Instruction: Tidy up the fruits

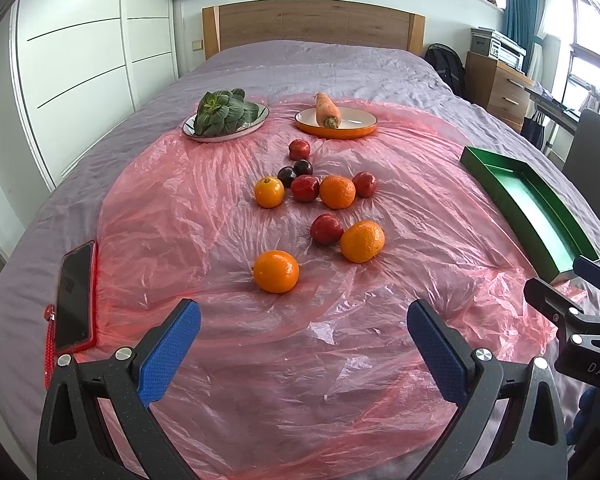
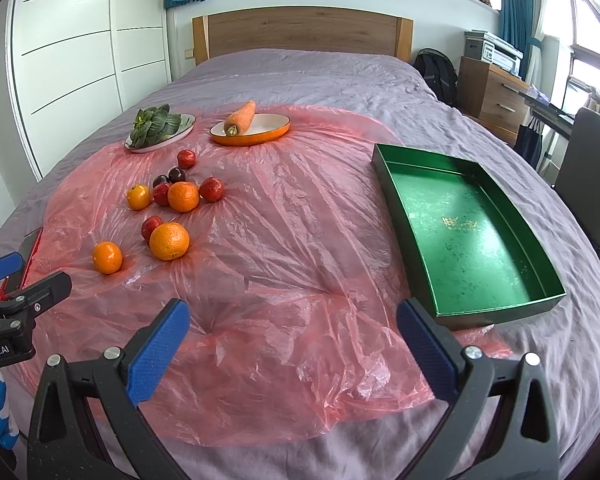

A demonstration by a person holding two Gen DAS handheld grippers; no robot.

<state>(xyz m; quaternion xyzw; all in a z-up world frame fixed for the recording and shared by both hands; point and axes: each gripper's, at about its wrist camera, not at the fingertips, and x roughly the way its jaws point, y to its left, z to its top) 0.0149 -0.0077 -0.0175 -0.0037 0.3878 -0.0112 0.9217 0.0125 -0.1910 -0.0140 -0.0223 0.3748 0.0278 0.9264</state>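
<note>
Phone [image 1: 75,298] on bed [image 1: 320,64]; backpack [image 1: 446,66] beside dresser [image 1: 496,88].

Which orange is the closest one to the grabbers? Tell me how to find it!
Find the pink plastic sheet on the bed. Its fruit lies in a loose group; the nearest orange sits alone at the group's front edge, ahead of the left gripper. Unlike the other oranges, no red fruit touches it.

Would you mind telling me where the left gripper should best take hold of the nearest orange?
Grip the nearest round orange across its widest middle, descending from above and the near side. It sits alone on the pink plastic sheet, leaving both flanks free for the open left gripper.
</note>
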